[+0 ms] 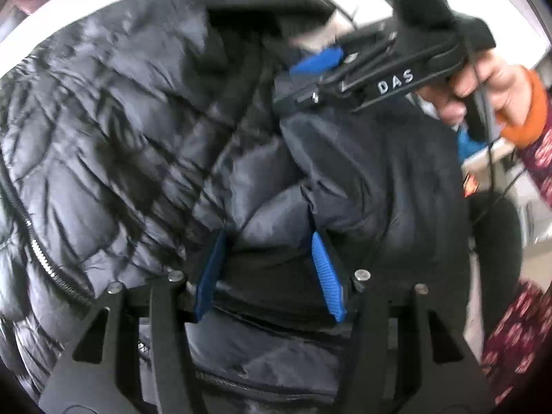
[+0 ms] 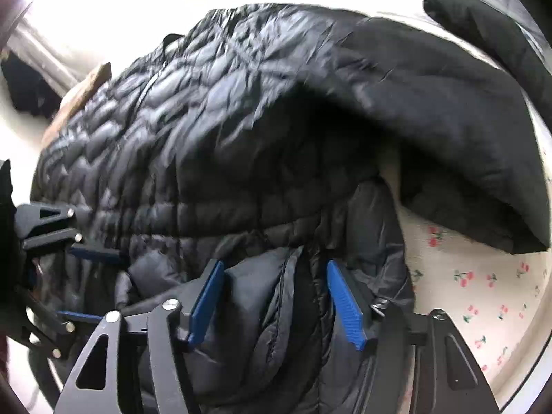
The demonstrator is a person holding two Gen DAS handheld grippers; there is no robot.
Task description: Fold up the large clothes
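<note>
Two claws: I have both on one black puffer jacket [image 2: 214, 131], each holding a thick bunch of its padded cloth.
Left claw [image 1: 270, 269]: clenched on a fat fold of the jacket; the cloth fills the gap between its blue pads [image 1: 326, 276] and the pads press into it.
Right claw [image 2: 276, 303]: grasping a bunched ridge of the jacket with a seam running down the middle of it; cloth bulges out past both pads.
Jacket's place: spread over a pale sheet printed with small cherries [image 2: 483, 289], which shows bare at the near right in the right wrist view. A matte black sleeve or flap [image 2: 448, 110] lies over the far right part.
Zip: a metal zip [image 1: 41, 252] runs along the jacket's left edge in the left wrist view.
Step in hand, as I judge it: carrying a held edge across the body of the jacket to make a fold.
Doing it well: I would keep both claws level with each other so the fold line stays straight, keep the grips firm because the slick shell can slide, and lay the cloth down before letting go, since the padding springs back.
Risk: both views are blurred, so I cannot tell exactly which edge I hold.
Hand: the person's right hand [image 1: 483, 82], in an orange cuff, grips the right tool.
Writing: white letters "DAS" [image 1: 395, 82] on the right claw's body; no label on the jacket is readable.
</note>
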